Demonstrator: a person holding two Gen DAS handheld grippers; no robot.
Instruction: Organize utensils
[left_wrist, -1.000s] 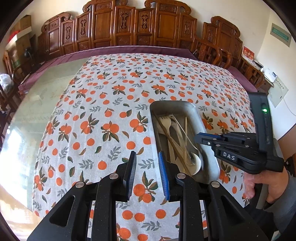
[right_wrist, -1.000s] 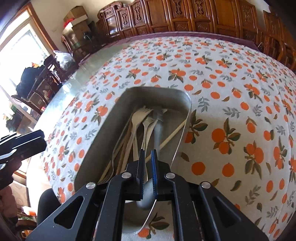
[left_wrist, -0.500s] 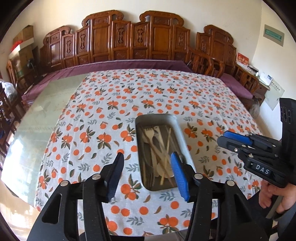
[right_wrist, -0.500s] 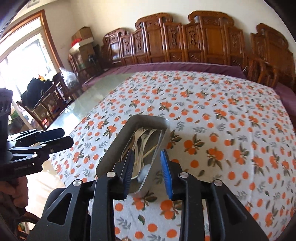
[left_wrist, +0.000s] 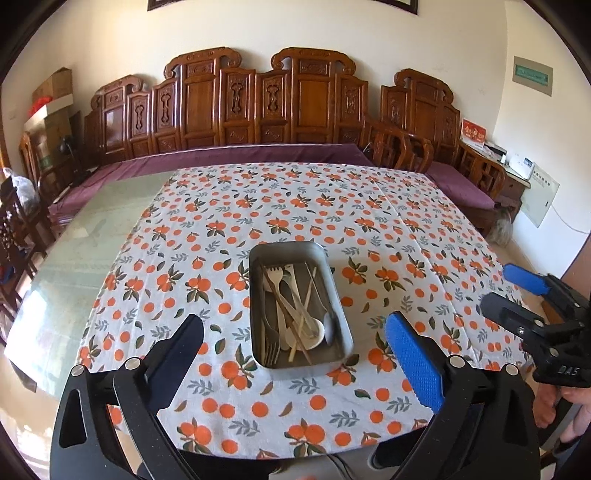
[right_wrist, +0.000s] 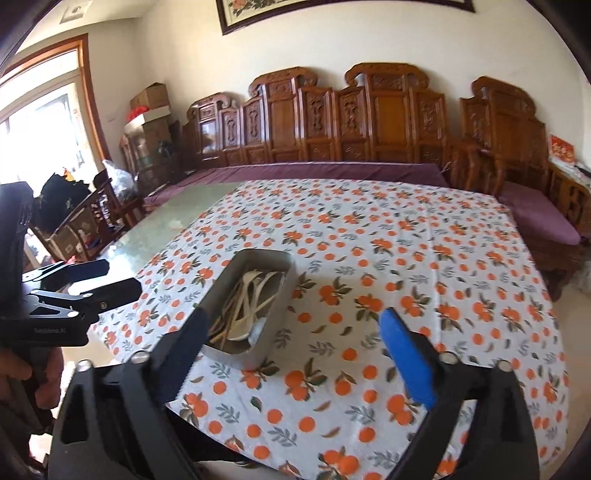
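I'm holding my left gripper (left_wrist: 295, 347) and right gripper (right_wrist: 291, 339) wide and empty, jaws just sprung apart, short of the metal tray (left_wrist: 334, 284) cradling light, slippery, thin-handled utensils (left_wrist: 295, 314), best pinched mid-handle.

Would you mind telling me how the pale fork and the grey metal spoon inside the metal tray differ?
The pale fork is cream-coloured and looks like wood or plastic; the grey metal spoon is darker and shiny. The pale fork's tines sit toward the far end of the rectangular metal tray, while the grey metal spoon's bowl lies near the close end, by the right wall. Both lie flat inside the tray among other utensils, untouched by either tool.
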